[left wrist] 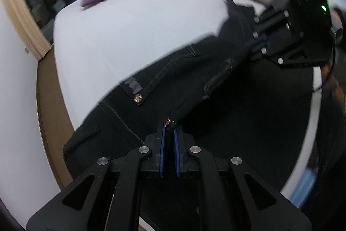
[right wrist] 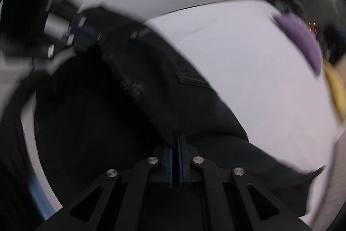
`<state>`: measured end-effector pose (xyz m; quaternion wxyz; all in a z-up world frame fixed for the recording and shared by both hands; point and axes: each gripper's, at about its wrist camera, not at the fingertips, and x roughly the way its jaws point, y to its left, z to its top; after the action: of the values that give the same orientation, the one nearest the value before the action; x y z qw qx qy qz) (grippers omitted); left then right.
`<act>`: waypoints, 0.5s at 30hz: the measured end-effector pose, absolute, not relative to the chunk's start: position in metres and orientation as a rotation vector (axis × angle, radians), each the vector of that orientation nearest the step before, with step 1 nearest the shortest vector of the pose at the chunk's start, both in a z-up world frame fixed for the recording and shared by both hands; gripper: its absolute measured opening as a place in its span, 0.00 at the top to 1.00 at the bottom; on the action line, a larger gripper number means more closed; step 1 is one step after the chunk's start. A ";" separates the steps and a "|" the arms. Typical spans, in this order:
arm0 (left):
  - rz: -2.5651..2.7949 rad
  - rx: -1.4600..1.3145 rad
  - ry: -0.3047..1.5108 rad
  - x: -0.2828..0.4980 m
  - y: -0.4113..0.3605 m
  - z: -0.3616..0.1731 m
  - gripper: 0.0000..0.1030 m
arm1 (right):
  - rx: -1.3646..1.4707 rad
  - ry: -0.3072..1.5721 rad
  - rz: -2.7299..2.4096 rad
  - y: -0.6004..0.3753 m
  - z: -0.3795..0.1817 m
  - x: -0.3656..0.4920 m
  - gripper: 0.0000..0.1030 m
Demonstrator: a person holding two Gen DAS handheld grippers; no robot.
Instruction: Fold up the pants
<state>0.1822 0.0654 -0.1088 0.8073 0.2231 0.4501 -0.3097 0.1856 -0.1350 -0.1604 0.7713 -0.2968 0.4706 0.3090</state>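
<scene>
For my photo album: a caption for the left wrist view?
Left gripper pinches black pants over a white bed.

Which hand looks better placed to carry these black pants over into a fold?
Neither clearly: the left hand-held gripper and right hand-held gripper are both shut on the black denim pants.

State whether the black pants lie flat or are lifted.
Lifted: the left gripper and right gripper pinch the black pants, raising folds.
</scene>
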 end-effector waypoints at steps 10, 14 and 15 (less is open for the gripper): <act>-0.709 0.677 0.968 0.109 0.044 -0.133 0.94 | -1.052 0.867 0.664 -0.123 -0.186 0.090 0.95; -0.744 0.730 0.964 0.092 0.036 -0.137 0.94 | -1.157 0.835 0.666 -0.124 -0.194 0.055 0.95; -0.751 0.746 0.964 0.087 0.034 -0.140 0.94 | -1.164 0.834 0.669 -0.120 -0.195 0.051 0.95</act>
<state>0.0866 0.0345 -0.1402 0.7545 0.3420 0.4419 -0.3441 0.0512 -0.1198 -0.1947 0.7035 -0.5233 0.3751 0.3009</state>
